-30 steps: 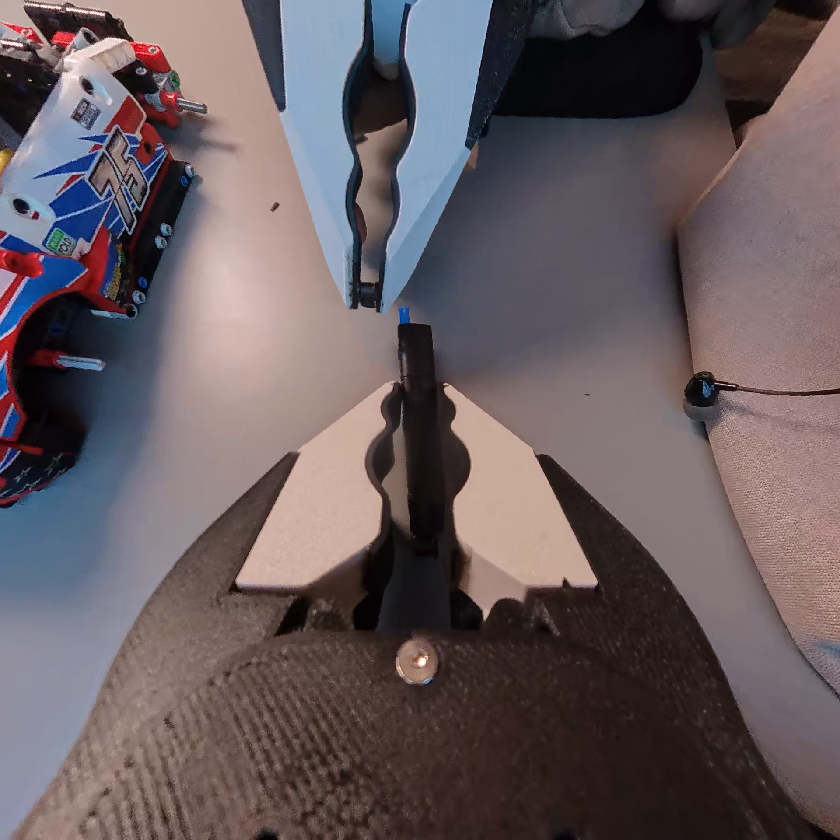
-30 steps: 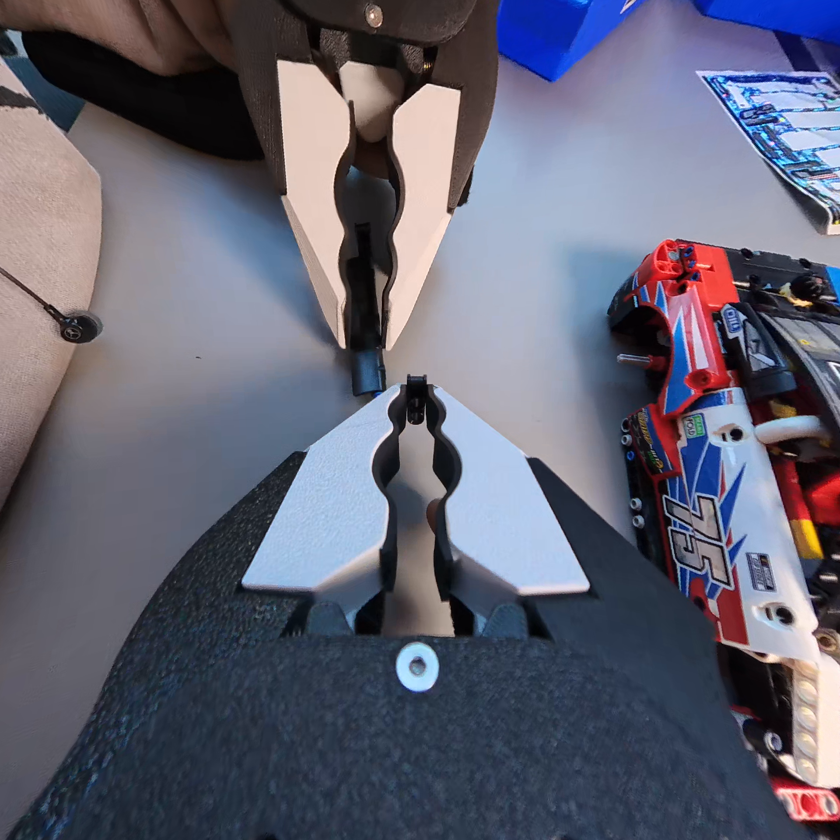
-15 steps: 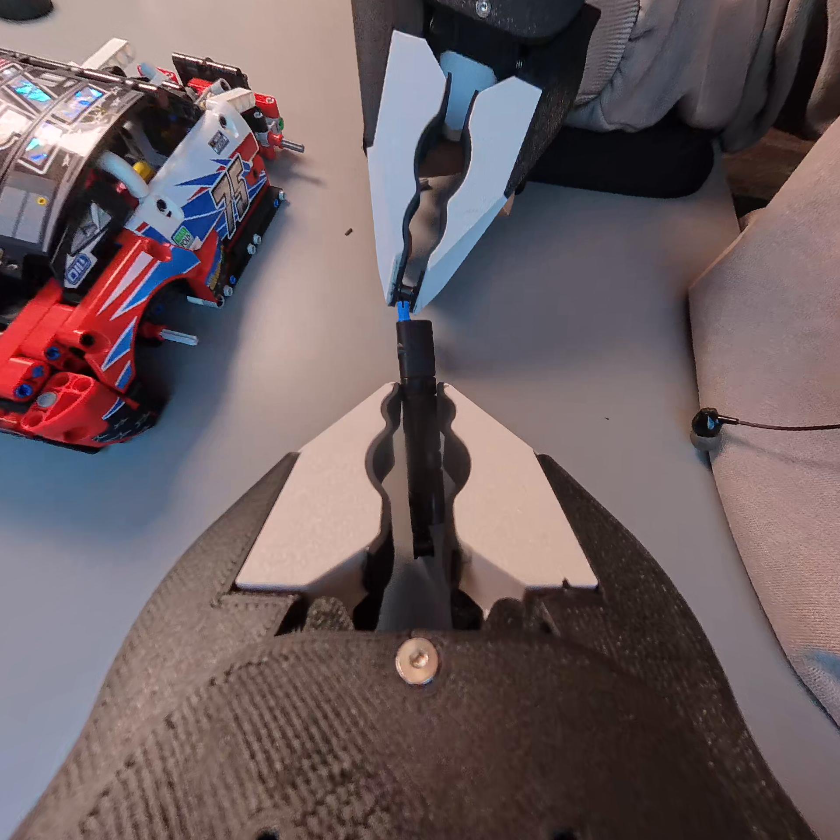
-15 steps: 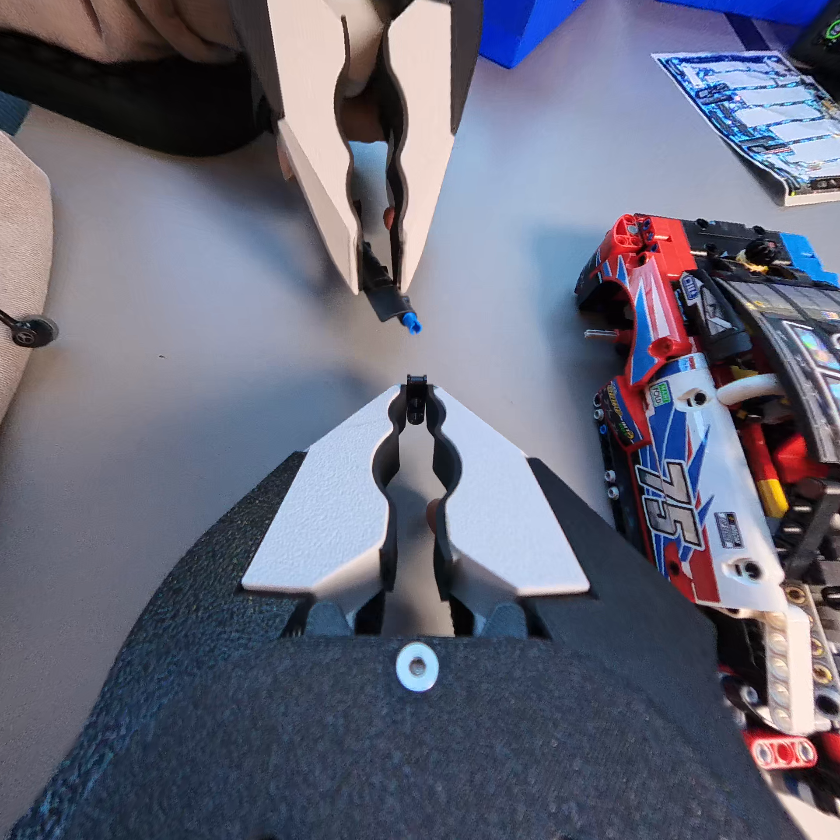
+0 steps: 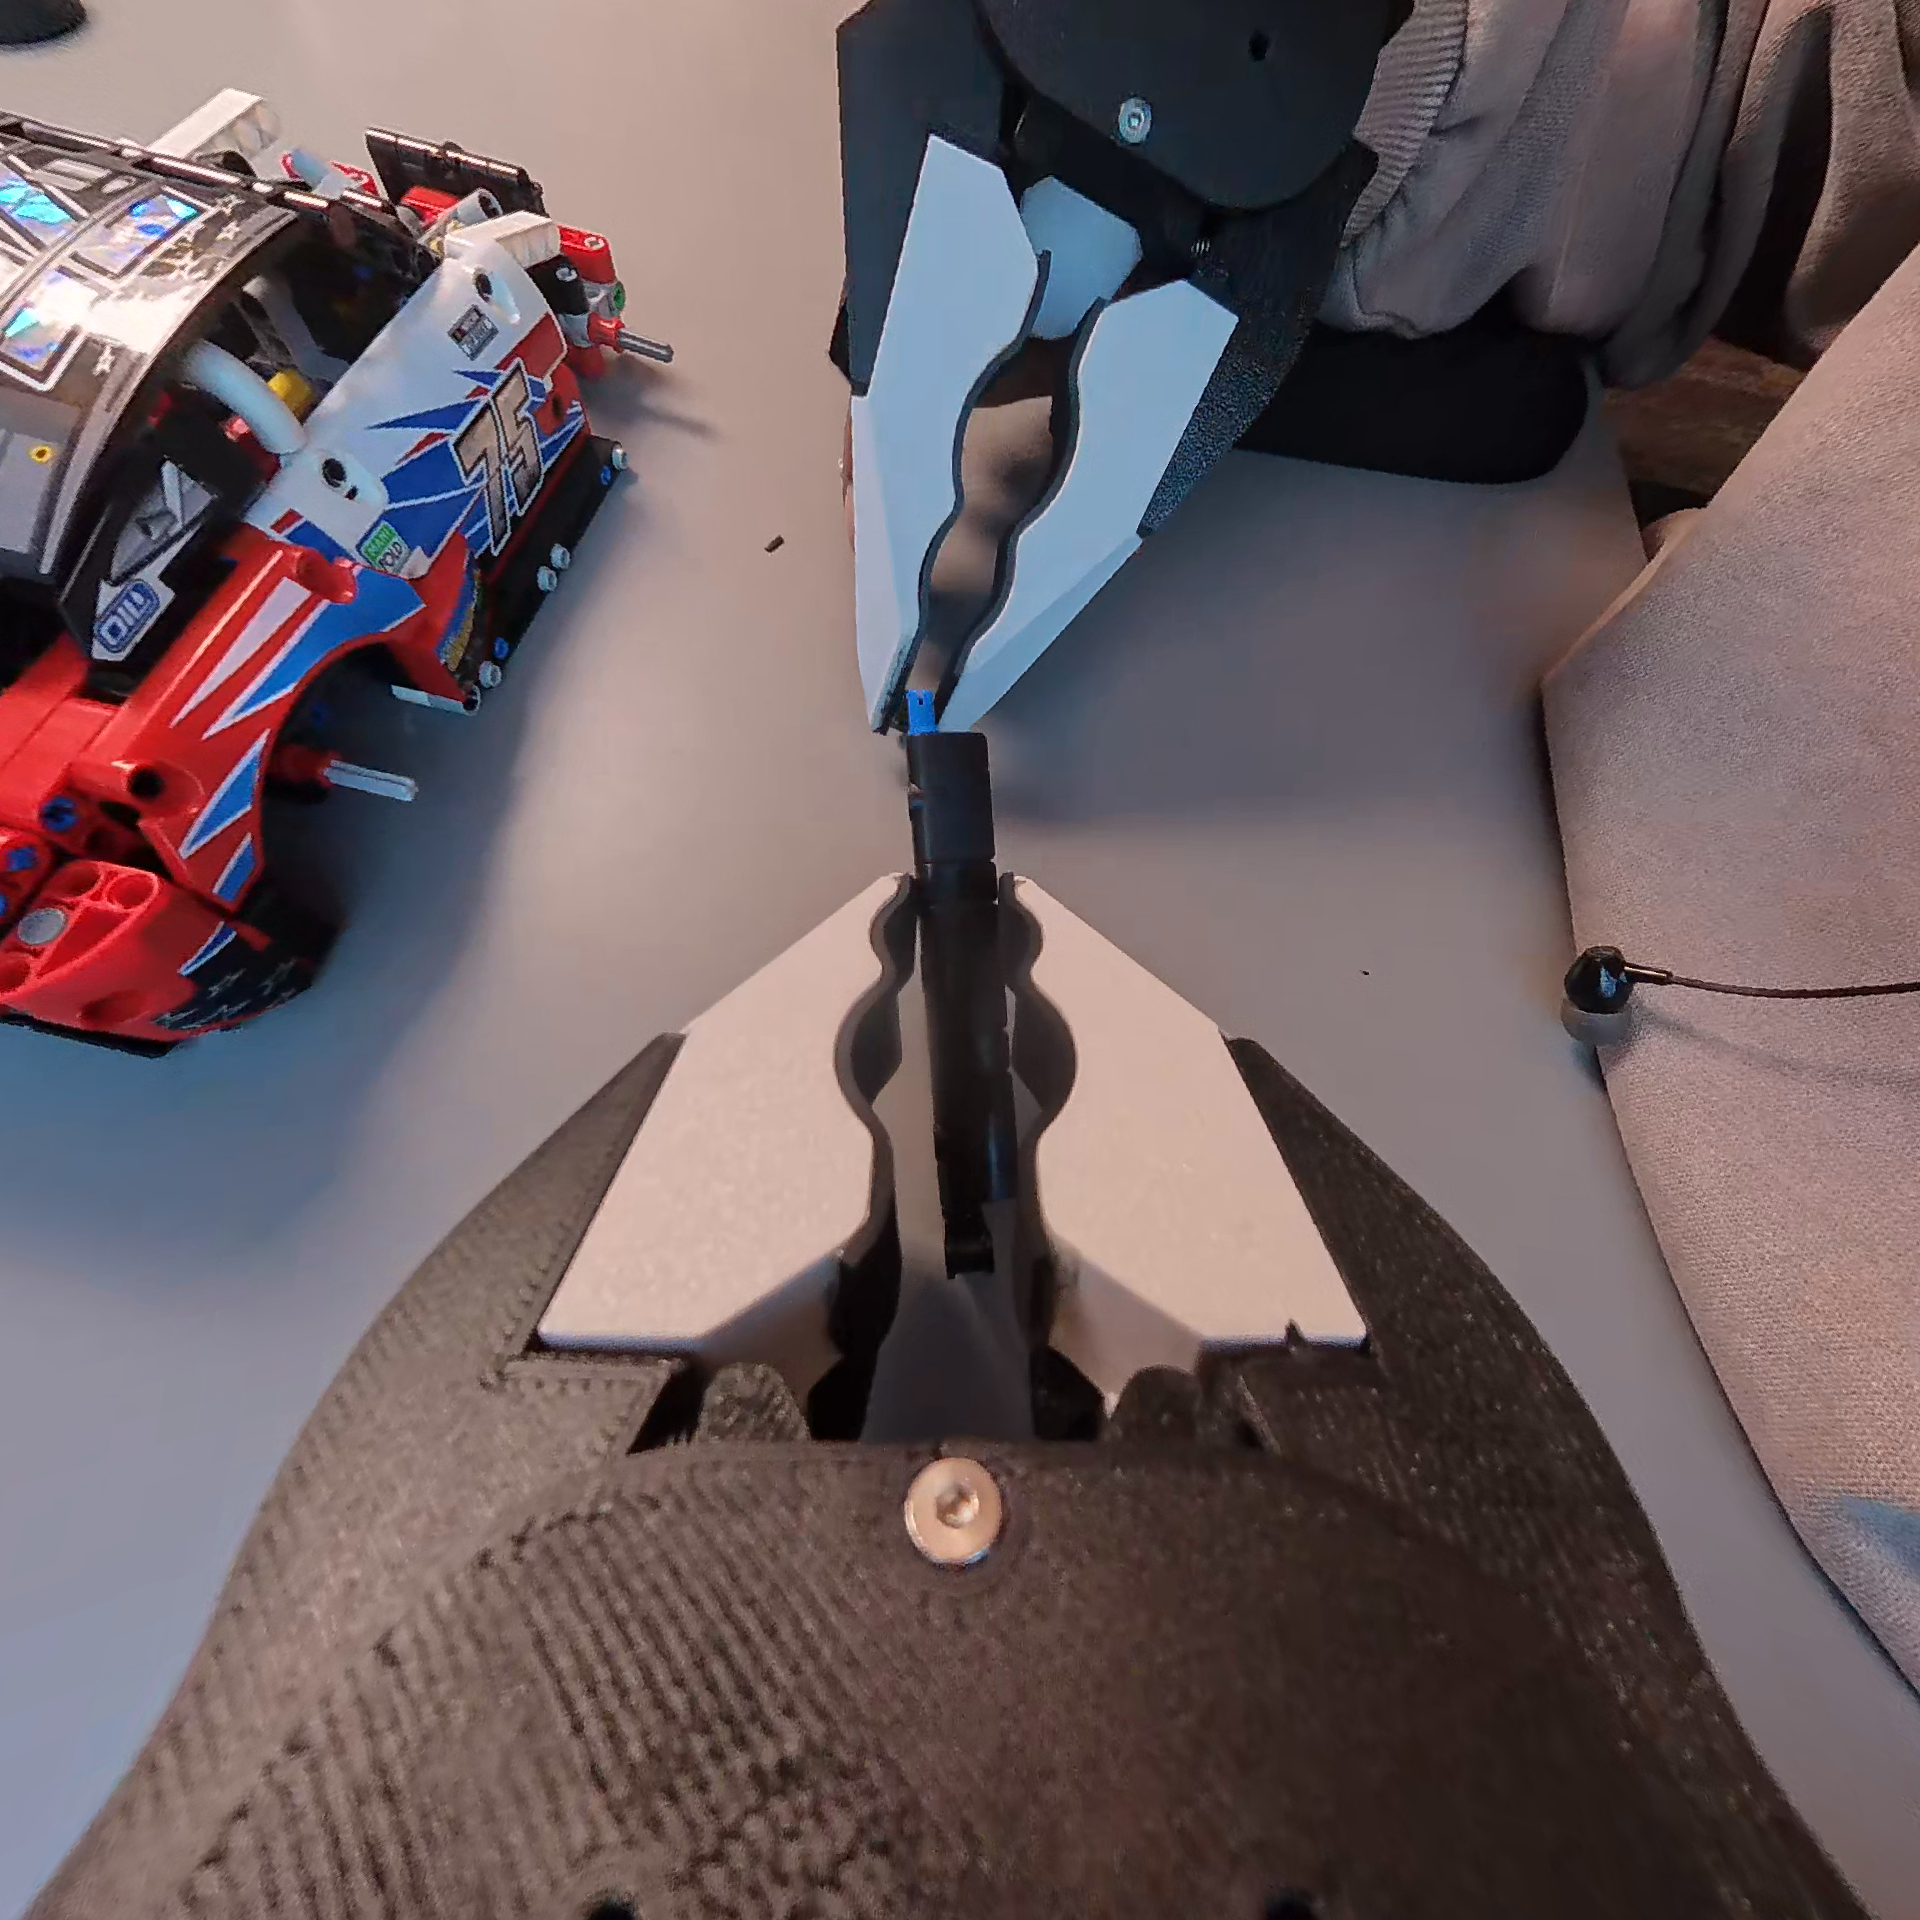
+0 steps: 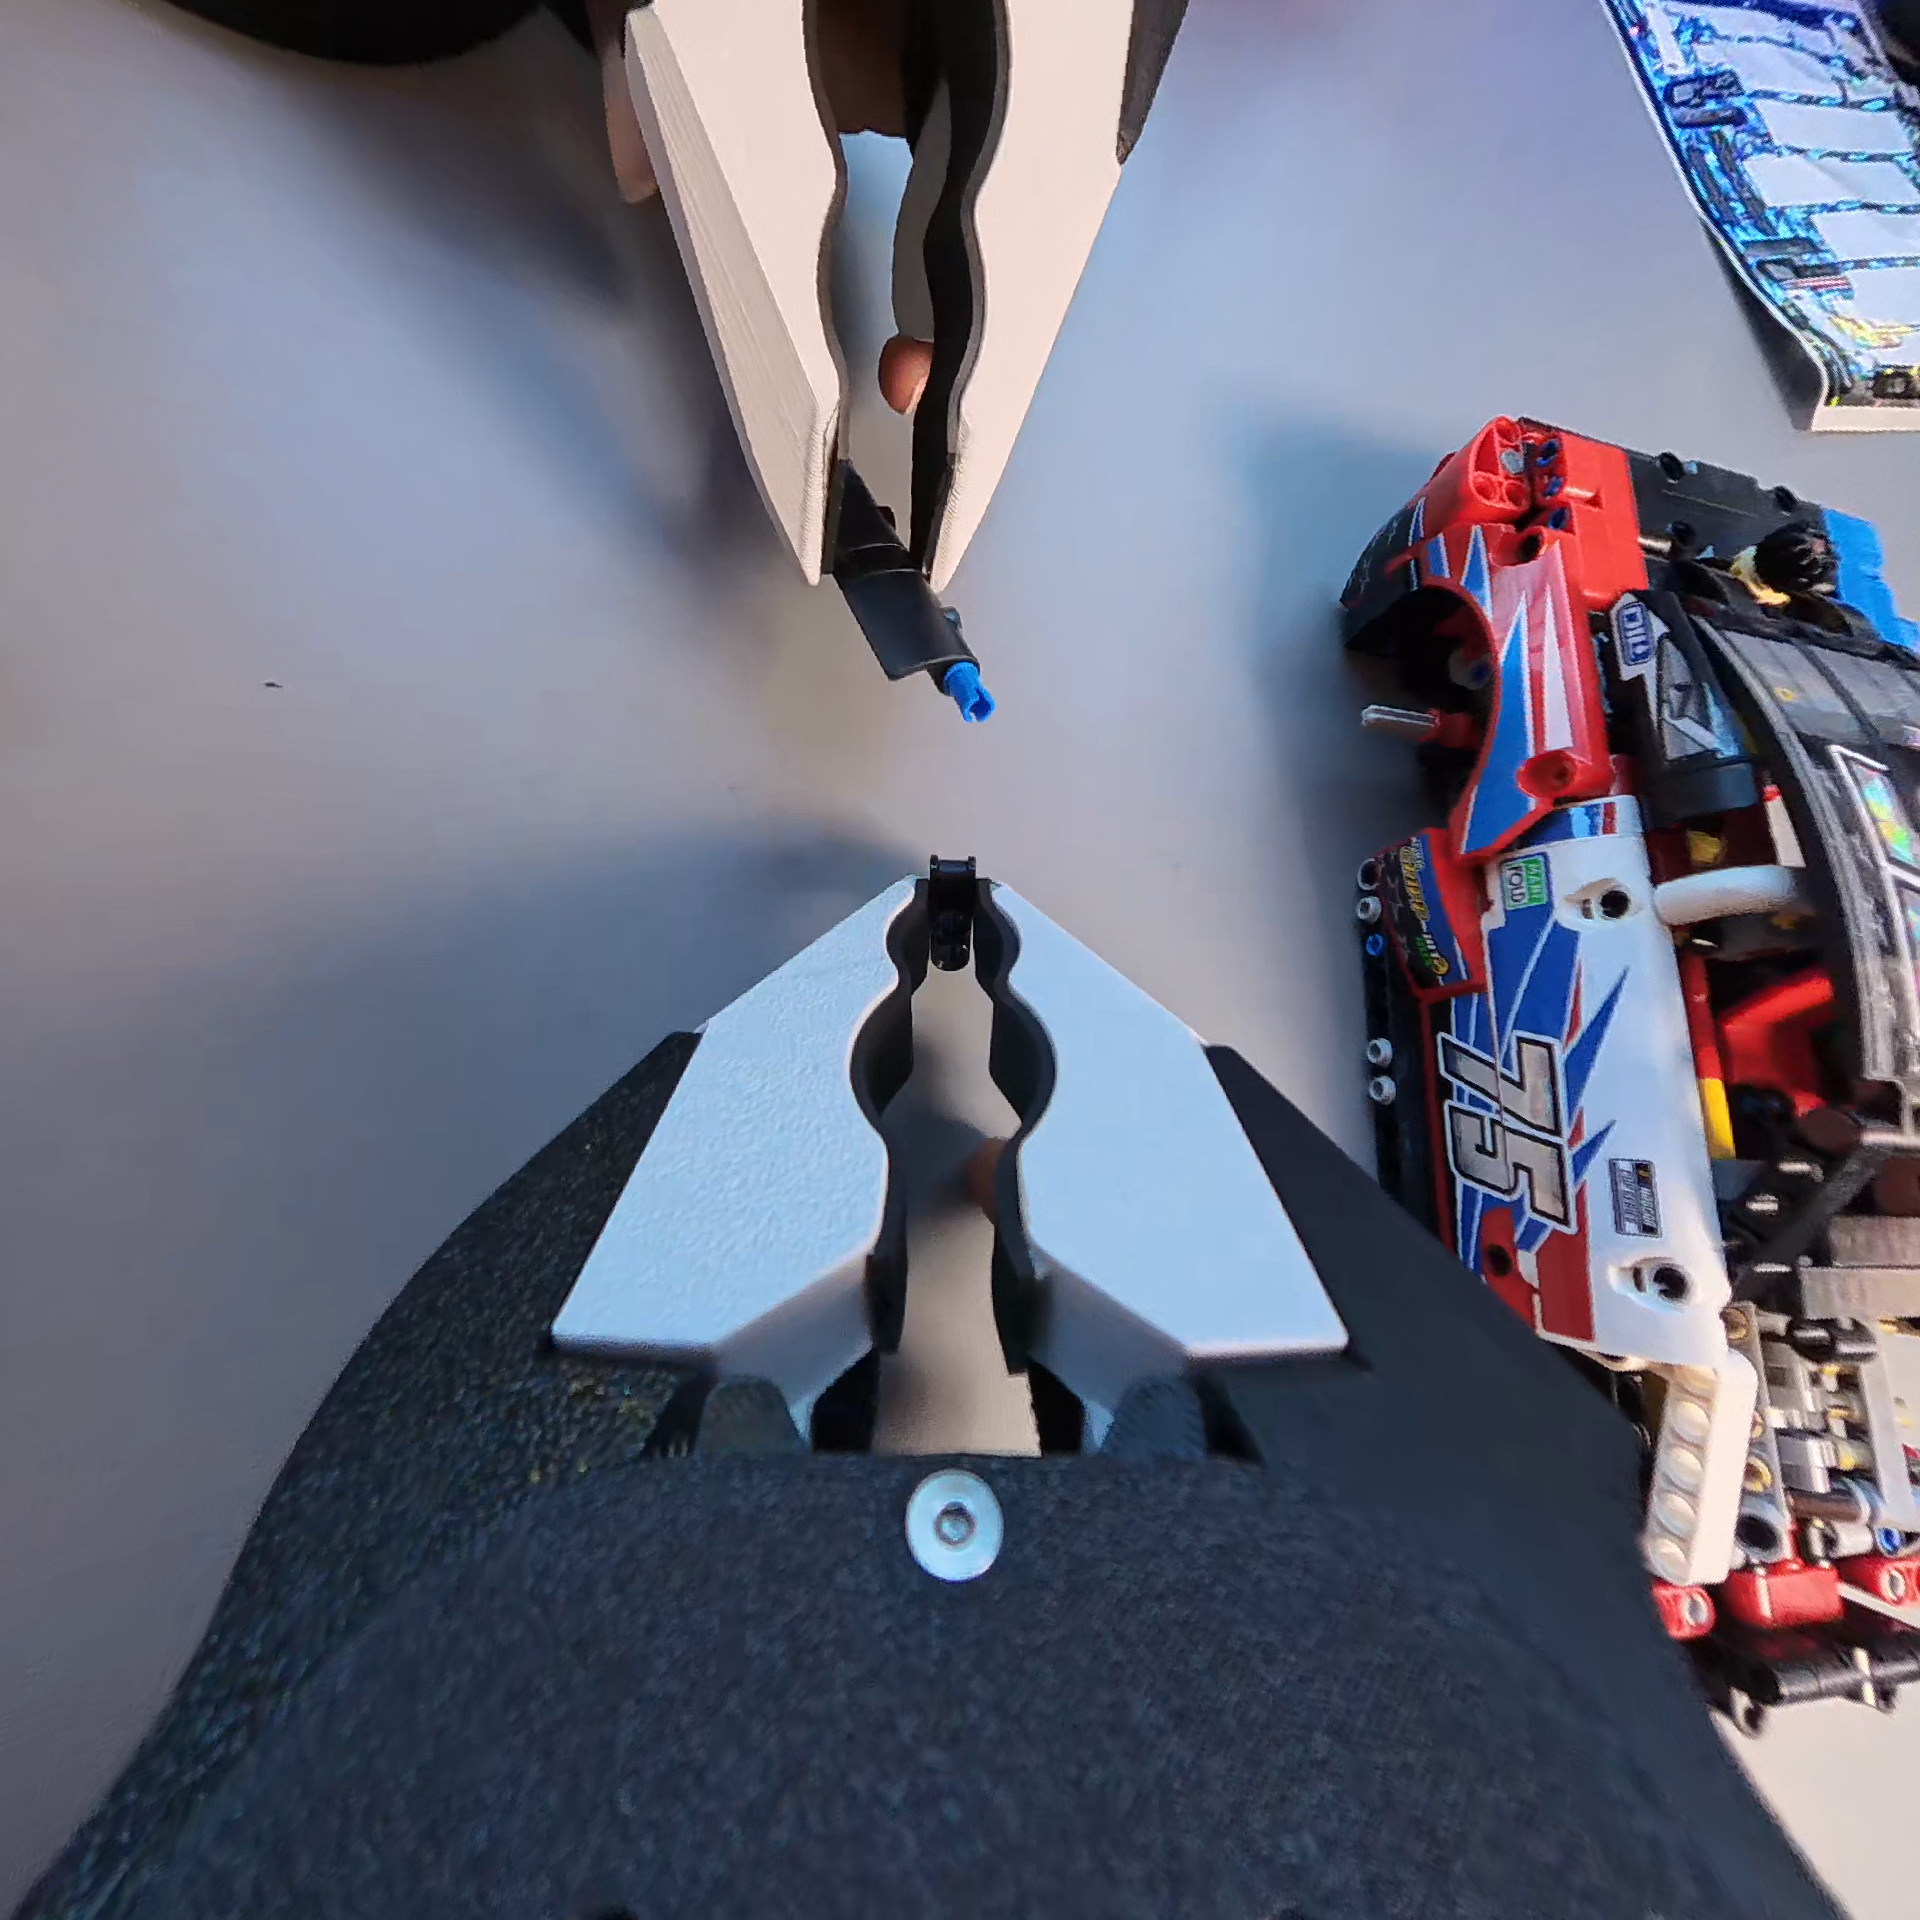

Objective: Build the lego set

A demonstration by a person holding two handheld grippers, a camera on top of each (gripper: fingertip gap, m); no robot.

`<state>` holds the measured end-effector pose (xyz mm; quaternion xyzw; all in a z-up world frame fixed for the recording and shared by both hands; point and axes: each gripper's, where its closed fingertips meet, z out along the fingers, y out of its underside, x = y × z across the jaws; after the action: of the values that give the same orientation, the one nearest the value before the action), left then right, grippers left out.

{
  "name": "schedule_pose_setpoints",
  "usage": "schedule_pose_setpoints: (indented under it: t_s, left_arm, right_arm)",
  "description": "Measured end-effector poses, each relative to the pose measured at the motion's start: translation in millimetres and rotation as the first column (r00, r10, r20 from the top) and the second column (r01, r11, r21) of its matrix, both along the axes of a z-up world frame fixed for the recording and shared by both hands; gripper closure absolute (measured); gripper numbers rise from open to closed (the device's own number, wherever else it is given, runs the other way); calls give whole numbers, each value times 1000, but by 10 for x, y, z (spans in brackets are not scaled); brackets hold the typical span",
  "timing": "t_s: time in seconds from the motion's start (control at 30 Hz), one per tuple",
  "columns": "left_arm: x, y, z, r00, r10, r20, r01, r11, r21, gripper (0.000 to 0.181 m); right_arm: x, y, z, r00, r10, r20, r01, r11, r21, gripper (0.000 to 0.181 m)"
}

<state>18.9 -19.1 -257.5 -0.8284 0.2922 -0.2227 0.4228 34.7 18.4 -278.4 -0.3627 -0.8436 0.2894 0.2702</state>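
Note:
My left gripper (image 5: 956,883) is shut on a long black lego piece (image 5: 951,821) with a blue pin (image 5: 918,712) sticking out of its far end. My right gripper (image 6: 953,883) is shut on a small black pin (image 6: 951,909) at its tips. The two grippers face each other tip to tip above the grey table (image 5: 623,1143). In the right wrist view the left gripper (image 6: 883,571) holds the black piece (image 6: 909,623) tilted, and the blue pin (image 6: 971,701) is a short gap from the black pin. The red, white and blue lego car lies beside them (image 5: 312,520) (image 6: 1610,1039).
A beige cushion (image 5: 1766,831) lies along the right, with a small black earbud on a wire (image 5: 1595,982) at its edge. A person's sleeve (image 5: 1558,156) and a dark pad (image 5: 1455,416) are behind the right gripper (image 5: 920,717). A sticker sheet (image 6: 1818,208) lies beyond the car.
The grippers have drawn apart: the gap between the black pin and the blue pin has widened. The left gripper has lifted and tilted its piece. More of the car shows.

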Motion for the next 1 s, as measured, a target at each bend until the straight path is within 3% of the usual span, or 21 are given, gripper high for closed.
schedule_pose_setpoints:
  t_s: [0.6, 0.87, 1.0]
  left_arm:
    - [63, -17, -63, 999, -28, -18, 28, 1000, -6, 168]
    - [93, -41, -115, 999, -38, -28, 37, 999, -35, 168]
    - [122, -63, -107, 998, -59, -14, 58, 998, -32, 168]
  right_arm:
    - [-1, 42, -17, 999, -37, 24, 37, 999, 11, 176]
    - [-36, 29, 64, 999, -40, -11, 40, 997, -68, 176]
    - [-39, -55, 226, 995, 22, -97, -37, 987, -156, 176]
